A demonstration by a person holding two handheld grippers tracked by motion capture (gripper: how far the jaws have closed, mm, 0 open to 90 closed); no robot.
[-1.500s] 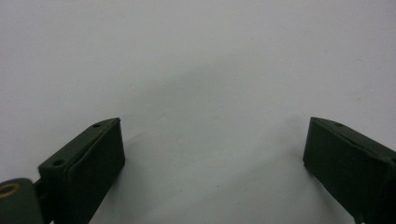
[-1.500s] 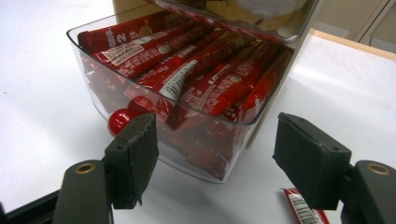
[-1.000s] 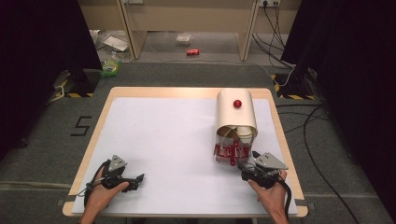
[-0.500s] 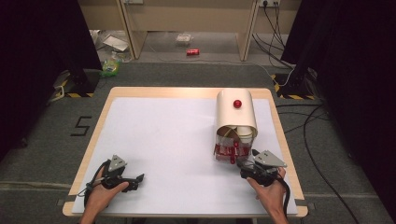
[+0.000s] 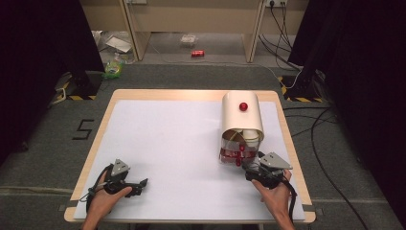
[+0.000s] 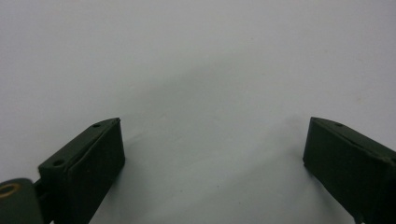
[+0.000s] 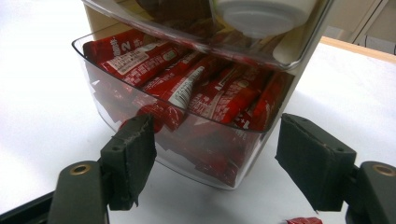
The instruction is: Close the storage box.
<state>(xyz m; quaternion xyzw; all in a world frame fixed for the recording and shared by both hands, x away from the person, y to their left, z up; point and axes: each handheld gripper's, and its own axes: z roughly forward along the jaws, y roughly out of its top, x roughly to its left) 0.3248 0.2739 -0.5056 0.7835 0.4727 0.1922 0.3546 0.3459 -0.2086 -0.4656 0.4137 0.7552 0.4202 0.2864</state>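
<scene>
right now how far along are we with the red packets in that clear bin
Nothing looks done: the red snack packets fill the clear plastic bin. In hand: the right gripper is open, facing the bin. One red packet lies on the table. The left gripper is open over bare table.

High view looks down over the table (image 5: 167, 143); gripper views sit low, close to its surface.

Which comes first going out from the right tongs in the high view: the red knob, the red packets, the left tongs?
1. Red packets, just ahead of the right tongs.
2. Red knob, farther back atop the dispenser.
3. Left tongs, across the table's near edge.
</scene>
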